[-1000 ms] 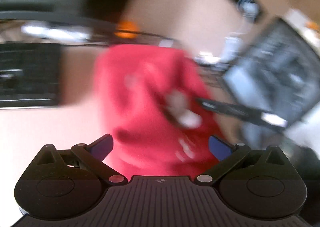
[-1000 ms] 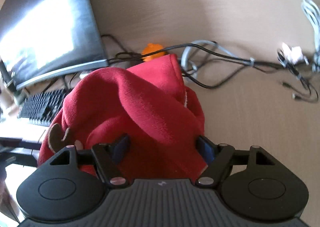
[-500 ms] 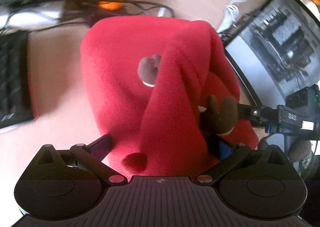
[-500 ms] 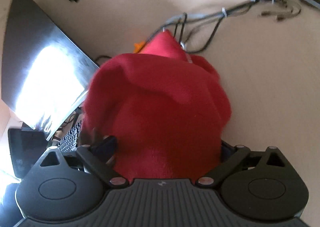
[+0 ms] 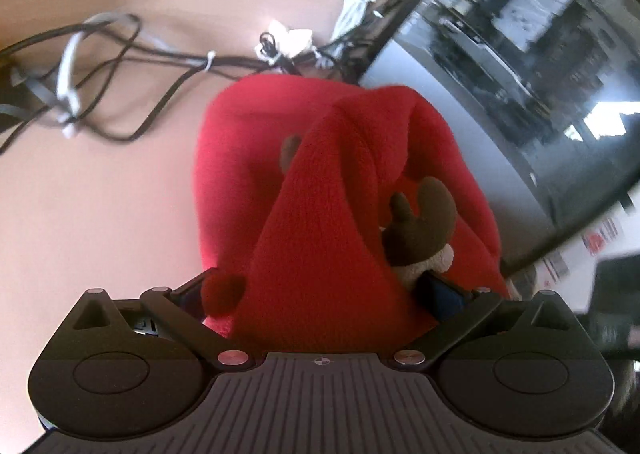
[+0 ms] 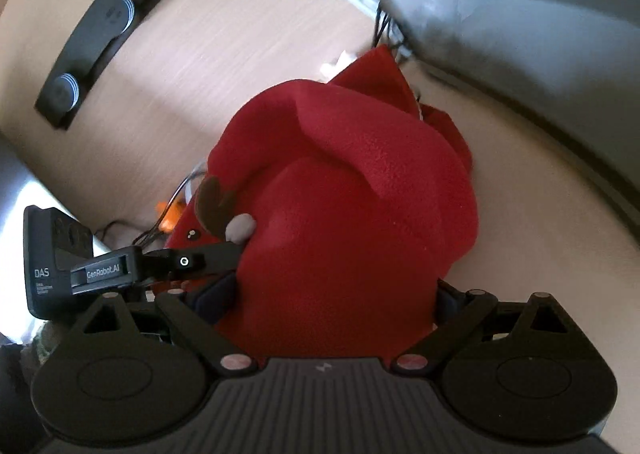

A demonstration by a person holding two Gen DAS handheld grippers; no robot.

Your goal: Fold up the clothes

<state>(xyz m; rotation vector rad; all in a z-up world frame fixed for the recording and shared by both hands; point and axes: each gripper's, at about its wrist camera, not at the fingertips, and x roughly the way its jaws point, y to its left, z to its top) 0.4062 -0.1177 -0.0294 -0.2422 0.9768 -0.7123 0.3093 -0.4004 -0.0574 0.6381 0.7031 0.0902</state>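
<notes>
Both tongs are buried in the red fleece garment (image 5: 320,182), which hangs bunched and lifted clear above the worktop (image 5: 100,182) with its length running straight away from the two cameras, toward the cables (image 5: 120,66) and the monitor (image 5: 540,66). The left tongs (image 5: 320,294) have a thick gather of fleece filling the gap between their fingers, so they look pinched on it, with the brown antler trim (image 5: 424,214) riding just above the right-hand finger. The right tongs (image 6: 332,294) grip the same bundle from the other side, their fingers wedged against the cloth. The left tool's dark arm reaches in close at the right camera's lower left, so the two hands are nearly touching and neither sits nearer. My guess: the cloth needs laying flat and spreading first
</notes>
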